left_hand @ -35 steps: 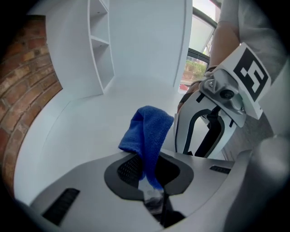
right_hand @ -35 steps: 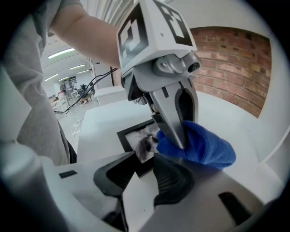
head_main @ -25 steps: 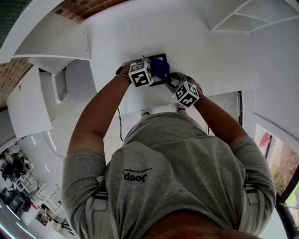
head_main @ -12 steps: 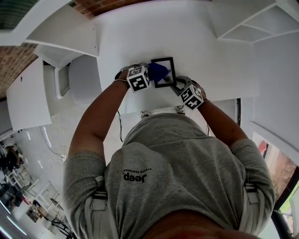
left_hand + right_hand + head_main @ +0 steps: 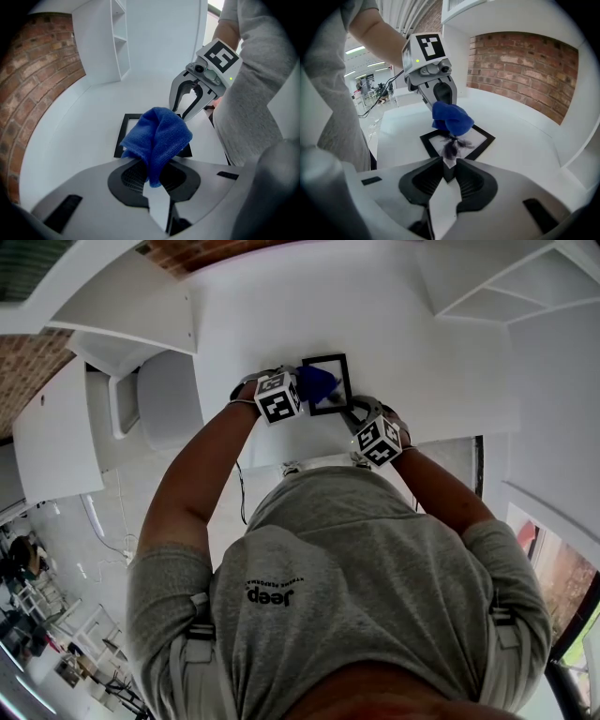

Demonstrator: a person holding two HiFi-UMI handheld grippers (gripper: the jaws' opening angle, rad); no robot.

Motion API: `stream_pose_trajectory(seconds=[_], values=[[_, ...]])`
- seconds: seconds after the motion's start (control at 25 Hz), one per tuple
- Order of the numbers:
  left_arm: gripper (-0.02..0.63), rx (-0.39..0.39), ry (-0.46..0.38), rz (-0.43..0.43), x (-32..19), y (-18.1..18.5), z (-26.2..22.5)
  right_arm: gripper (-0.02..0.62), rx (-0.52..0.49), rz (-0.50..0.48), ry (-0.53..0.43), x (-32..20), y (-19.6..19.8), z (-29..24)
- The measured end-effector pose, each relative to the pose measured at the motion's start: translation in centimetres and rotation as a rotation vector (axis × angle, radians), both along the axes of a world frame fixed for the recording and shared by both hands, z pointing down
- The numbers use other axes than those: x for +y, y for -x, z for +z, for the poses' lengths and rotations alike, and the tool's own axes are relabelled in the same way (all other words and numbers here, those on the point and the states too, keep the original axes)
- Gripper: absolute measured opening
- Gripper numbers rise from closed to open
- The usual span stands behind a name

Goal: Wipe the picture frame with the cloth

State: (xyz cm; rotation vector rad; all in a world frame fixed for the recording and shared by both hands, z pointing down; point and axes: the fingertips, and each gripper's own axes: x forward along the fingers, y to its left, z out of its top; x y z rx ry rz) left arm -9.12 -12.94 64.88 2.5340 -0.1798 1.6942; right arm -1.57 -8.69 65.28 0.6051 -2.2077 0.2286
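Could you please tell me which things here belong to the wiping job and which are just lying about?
Part of the job:
picture frame
blue cloth

Just about:
white shelving unit
brick wall

A white table [image 5: 422, 352] is standing by a brick wall [image 5: 525, 65]. A white shelf [image 5: 119, 40] is rising at its far side. A black cable [image 5: 375, 104] is lying beyond its edge.

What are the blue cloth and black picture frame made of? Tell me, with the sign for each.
Blue folded cloth: probably microfibre or terry, matte; nappy surface, soft draping folds.
Black rectangular picture frame: rigid, with flat, smooth, dull-black rails; painted wood or plastic, cannot tell which.
Its pane shows a dark smudge under the cloth, perhaps a reflection, so maybe glass or acrylic.
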Motion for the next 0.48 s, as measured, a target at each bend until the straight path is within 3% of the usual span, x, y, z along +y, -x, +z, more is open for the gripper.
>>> stream_pose_trajectory(seconds=[0.2, 0.48], values=[[0.057, 0.016, -0.011, 0.025, -0.2, -1.2, -1.0, 0.084, -0.035, 0.056, 0.030, 0.1, 0.0, 0.0], [0.057, 0.130, -0.022, 0.096, -0.8, -9.5, -3.0, 0.084, -0.052, 0.047, 0.026, 0.0, 0.1, 0.0]])
